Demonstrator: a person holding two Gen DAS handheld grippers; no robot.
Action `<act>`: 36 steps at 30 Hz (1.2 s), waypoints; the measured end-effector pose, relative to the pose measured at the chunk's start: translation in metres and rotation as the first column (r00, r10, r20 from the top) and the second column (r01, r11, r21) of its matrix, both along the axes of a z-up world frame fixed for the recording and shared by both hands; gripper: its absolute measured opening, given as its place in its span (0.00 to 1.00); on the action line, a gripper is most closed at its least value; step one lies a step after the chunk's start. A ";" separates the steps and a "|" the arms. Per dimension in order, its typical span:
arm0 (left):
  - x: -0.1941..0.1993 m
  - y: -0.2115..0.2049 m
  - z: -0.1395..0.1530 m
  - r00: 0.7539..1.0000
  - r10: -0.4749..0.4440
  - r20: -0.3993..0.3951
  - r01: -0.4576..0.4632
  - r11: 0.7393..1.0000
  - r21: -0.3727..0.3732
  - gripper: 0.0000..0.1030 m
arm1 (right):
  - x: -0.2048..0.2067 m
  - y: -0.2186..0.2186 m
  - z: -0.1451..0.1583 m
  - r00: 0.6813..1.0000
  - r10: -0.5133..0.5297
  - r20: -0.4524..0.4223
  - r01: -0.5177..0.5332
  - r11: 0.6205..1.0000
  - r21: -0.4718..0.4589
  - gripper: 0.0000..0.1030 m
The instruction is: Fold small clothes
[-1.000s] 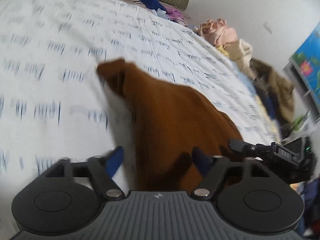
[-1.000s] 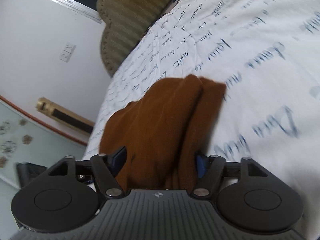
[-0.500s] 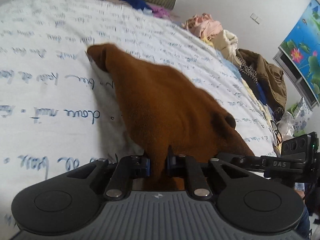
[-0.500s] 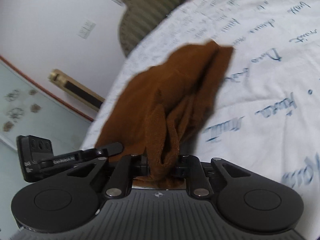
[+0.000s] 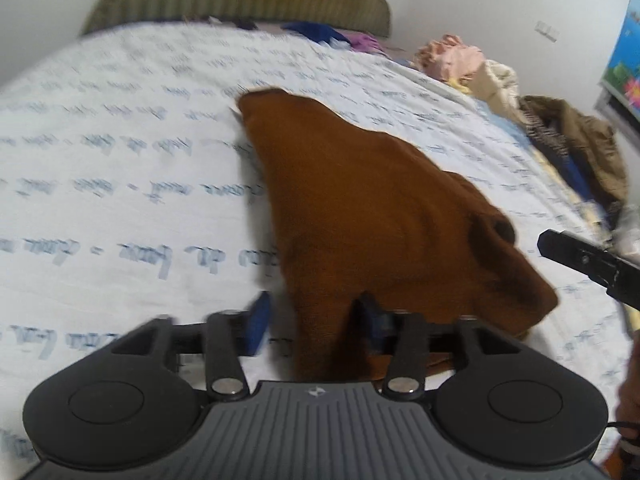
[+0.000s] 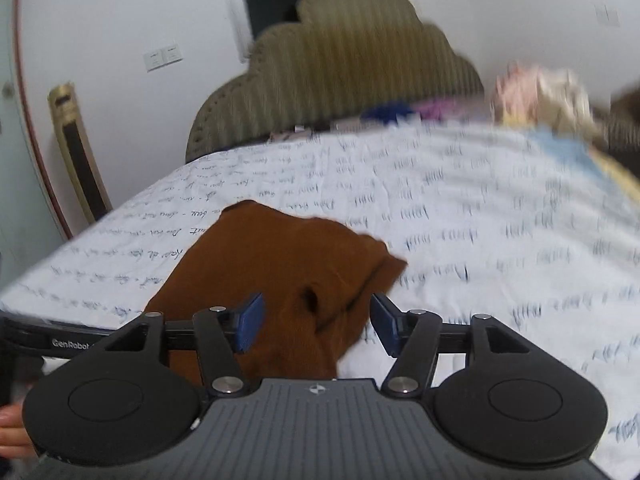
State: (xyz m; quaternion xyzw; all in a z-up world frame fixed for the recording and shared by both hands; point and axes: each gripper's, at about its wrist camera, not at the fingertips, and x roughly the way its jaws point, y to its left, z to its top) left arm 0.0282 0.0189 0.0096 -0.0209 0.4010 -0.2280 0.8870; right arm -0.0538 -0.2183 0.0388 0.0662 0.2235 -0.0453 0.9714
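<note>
Brown garment lies released on the script-printed bedspread, both grippers opening.

The brown garment (image 5: 372,216) rests in a loose, bunched wedge on the white bedspread (image 5: 120,184), near edge between each tool's jaws. It looks soft, light and limp, likely to sag and slide, so corners or hem edges seem the best hold. The left gripper (image 5: 312,316) and right gripper (image 6: 316,320) are both spreading, pads clear of the cloth. Other clothes (image 5: 560,136) pile along the far edge.
</note>
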 end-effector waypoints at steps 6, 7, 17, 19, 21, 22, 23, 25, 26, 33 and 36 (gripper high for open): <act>-0.006 -0.001 0.004 0.991 0.077 0.105 -0.091 0.986 0.142 0.74 | 0.034 0.029 -0.030 0.995 -0.051 -0.083 0.047 0.998 -0.049 0.73; -0.004 0.001 0.003 0.990 0.084 0.110 -0.099 0.985 0.143 0.75 | 0.038 0.030 -0.036 0.992 -0.078 -0.096 0.072 0.996 -0.060 0.73; -0.004 -0.001 -0.005 0.983 0.107 0.148 -0.134 0.973 0.185 0.80 | 0.031 0.020 -0.067 0.986 -0.114 -0.121 0.114 0.993 -0.006 1.00; -0.005 -0.002 -0.006 0.982 0.111 0.151 -0.139 0.972 0.188 0.81 | 0.032 0.017 -0.069 0.986 -0.111 -0.121 0.114 0.993 0.016 1.00; -0.006 -0.002 -0.009 0.981 0.117 0.158 -0.146 0.971 0.191 0.83 | 0.030 0.016 -0.069 0.987 -0.110 -0.117 0.114 0.993 0.029 1.00; -0.006 -0.003 -0.010 0.980 0.120 0.161 -0.151 0.969 0.194 0.84 | 0.030 0.015 -0.070 0.987 -0.110 -0.116 0.114 0.993 0.033 1.00; -0.007 -0.003 -0.011 0.979 0.122 0.164 -0.154 0.969 0.194 0.85 | 0.029 0.016 -0.070 0.987 -0.110 -0.115 0.115 0.993 0.034 1.00; -0.008 -0.003 -0.014 0.978 0.127 0.165 -0.158 0.968 0.193 0.85 | 0.029 0.017 -0.070 0.987 -0.112 -0.114 0.116 0.993 0.031 1.00; -0.009 -0.003 -0.015 0.977 0.130 0.166 -0.161 0.968 0.192 0.86 | 0.029 0.017 -0.070 0.987 -0.112 -0.114 0.117 0.993 0.030 1.00; -0.012 -0.005 -0.020 0.971 0.133 0.197 -0.172 0.965 0.199 0.89 | 0.030 0.016 -0.071 0.987 -0.113 -0.114 0.118 0.992 0.038 1.00; -0.013 -0.005 -0.022 0.969 0.133 0.208 -0.174 0.965 0.197 0.89 | 0.030 0.016 -0.071 0.987 -0.113 -0.114 0.118 0.992 0.037 1.00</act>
